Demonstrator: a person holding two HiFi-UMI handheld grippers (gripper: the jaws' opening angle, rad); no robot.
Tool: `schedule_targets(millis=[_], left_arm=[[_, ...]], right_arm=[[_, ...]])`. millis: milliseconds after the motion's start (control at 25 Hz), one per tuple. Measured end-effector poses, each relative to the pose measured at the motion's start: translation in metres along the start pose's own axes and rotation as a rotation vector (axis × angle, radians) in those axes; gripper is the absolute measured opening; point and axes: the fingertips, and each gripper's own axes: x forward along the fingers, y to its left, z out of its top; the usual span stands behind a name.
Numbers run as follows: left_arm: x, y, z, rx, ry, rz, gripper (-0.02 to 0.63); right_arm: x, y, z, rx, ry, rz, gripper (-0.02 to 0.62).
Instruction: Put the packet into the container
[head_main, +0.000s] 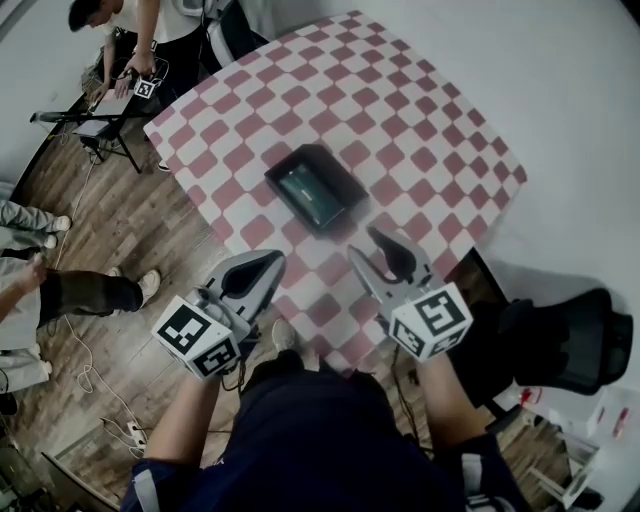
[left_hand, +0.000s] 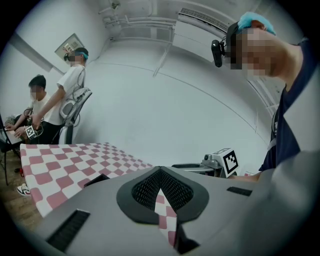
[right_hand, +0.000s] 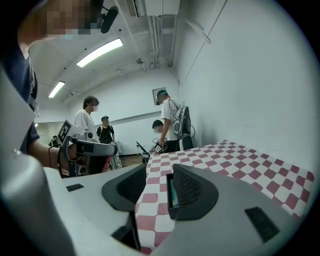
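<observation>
Left jaws: the left gripper (left_hand: 160, 171) has its tips pressed together. Only a thin wedge of cloth shows below them, and nothing is caught between.
Right jaws: the right gripper (right_hand: 159, 170) has its jaws parted by a moderate gap. Only checkered cloth shows through it, so it carries nothing.
Between the grippers: both hover over the near edge of the table, side by side and apart, pointing towards the middle.
Packet: the teal packet (head_main: 308, 188) lies flat on the floor of the black container (head_main: 290, 162), clear of both grippers.
Container: a shallow rectangular tray sitting skewed near the middle of the red-and-white checkered tablecloth (head_main: 400, 120), just ahead of the right gripper's tips.
Task stage: the packet is inside, so the placing looks done.
Handling: the packet looks thin, light and pliable, probably a slick film that would buckle rather than crack.
Where to grip: if it needs lifting again, pinch a free edge or corner. Lying flat against the floor, it offers little for the jaws to get under, and the tray walls crowd the approach.
Surroundings: people stand beyond the table's far left corner, well away.
</observation>
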Motion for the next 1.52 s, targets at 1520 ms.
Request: schedule_targets(millis=[1520], left_arm=[[-0.025, -0.050, 0.000, 0.043, -0.014, -0.041, 0.025]], right_arm=[[-0.061, 0.056, -0.009, -0.011, -0.043, 0.006, 0.018]])
